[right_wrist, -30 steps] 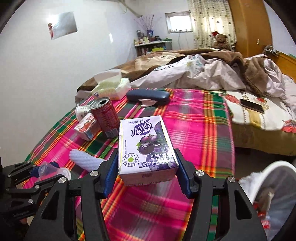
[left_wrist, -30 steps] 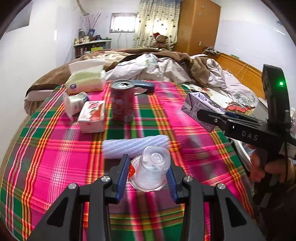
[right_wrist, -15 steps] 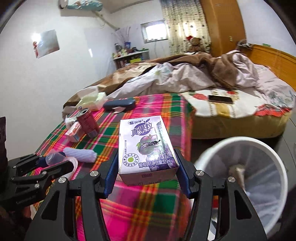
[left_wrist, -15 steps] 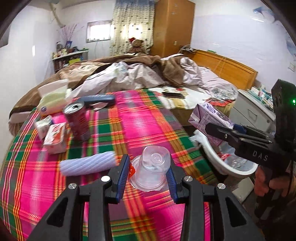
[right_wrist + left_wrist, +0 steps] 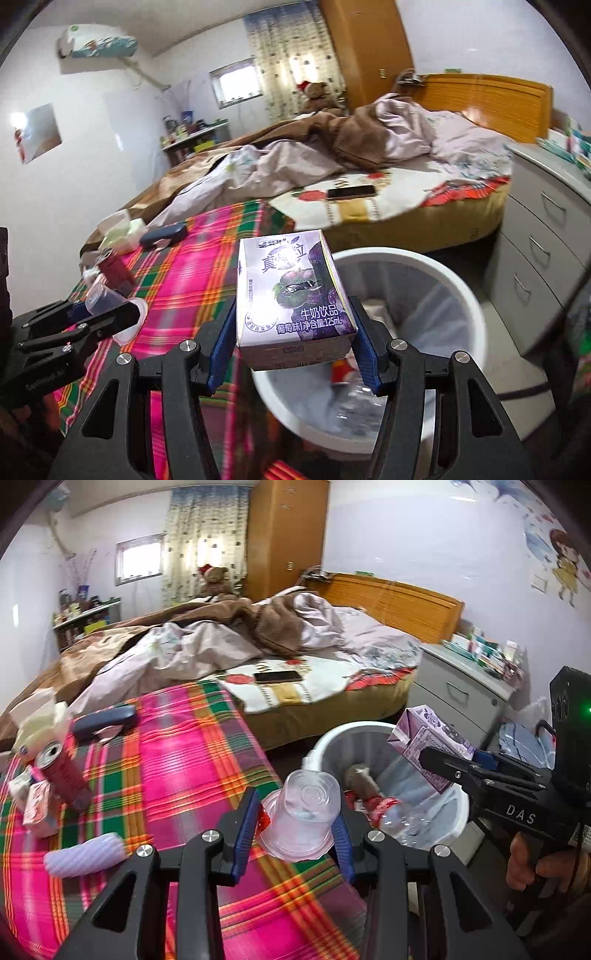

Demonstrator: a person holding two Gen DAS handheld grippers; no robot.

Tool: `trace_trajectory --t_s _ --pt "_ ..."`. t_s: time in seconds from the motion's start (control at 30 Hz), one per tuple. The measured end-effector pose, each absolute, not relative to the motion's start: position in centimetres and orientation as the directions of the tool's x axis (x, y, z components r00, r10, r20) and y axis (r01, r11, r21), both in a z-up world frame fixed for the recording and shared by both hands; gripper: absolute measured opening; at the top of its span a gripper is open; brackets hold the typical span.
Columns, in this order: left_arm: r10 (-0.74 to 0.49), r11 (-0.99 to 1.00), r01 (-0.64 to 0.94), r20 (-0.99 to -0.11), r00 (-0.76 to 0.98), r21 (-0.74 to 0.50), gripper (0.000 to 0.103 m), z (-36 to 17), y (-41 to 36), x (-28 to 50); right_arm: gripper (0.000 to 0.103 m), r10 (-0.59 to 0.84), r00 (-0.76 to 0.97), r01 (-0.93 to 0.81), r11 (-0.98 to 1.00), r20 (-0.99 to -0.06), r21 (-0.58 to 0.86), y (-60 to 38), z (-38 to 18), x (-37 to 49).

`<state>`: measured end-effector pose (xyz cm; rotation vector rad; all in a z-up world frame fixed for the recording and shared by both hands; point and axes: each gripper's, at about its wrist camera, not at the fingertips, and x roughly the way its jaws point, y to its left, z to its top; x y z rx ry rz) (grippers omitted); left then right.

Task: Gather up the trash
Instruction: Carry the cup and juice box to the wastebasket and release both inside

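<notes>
My left gripper (image 5: 295, 823) is shut on a clear plastic cup (image 5: 301, 812), held mouth-down over the table's right edge beside a white trash bin (image 5: 321, 742). My right gripper (image 5: 293, 325) is shut on a purple grape milk carton (image 5: 291, 291) and holds it above the near rim of the bin (image 5: 424, 258). The carton (image 5: 424, 746) and the right gripper (image 5: 439, 764) show at the right of the left wrist view, over the bin. The left gripper with the cup (image 5: 107, 299) shows at the left of the right wrist view. The bin holds a liner and some trash.
On the plaid tablecloth (image 5: 177, 760) stand a red can (image 5: 59, 771), small cartons (image 5: 35, 805), a ribbed white roll (image 5: 86, 854), a tissue pack (image 5: 40, 716) and a dark case (image 5: 105, 718). A bed (image 5: 295, 657) with a phone (image 5: 277, 676) lies behind. A grey drawer unit (image 5: 546, 236) stands right of the bin.
Both grippers have swung right from over the table to the bin, each keeping its item. The carton now hangs over the bin's opening; the cup is at the table's edge.
</notes>
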<state>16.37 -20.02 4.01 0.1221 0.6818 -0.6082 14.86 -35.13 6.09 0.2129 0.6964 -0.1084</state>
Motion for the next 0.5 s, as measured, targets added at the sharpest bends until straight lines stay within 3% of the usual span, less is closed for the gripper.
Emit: trace_trajectory --t_s 0.5 --pt "-0.56 0.742 0.653 -0.673 0.483 -0.149 0.04 1.8 -27.8 17.7 0.058 -0.175 0.673 0.336 0.938 -0.719 0.086 -39.3 3.7 13.6"
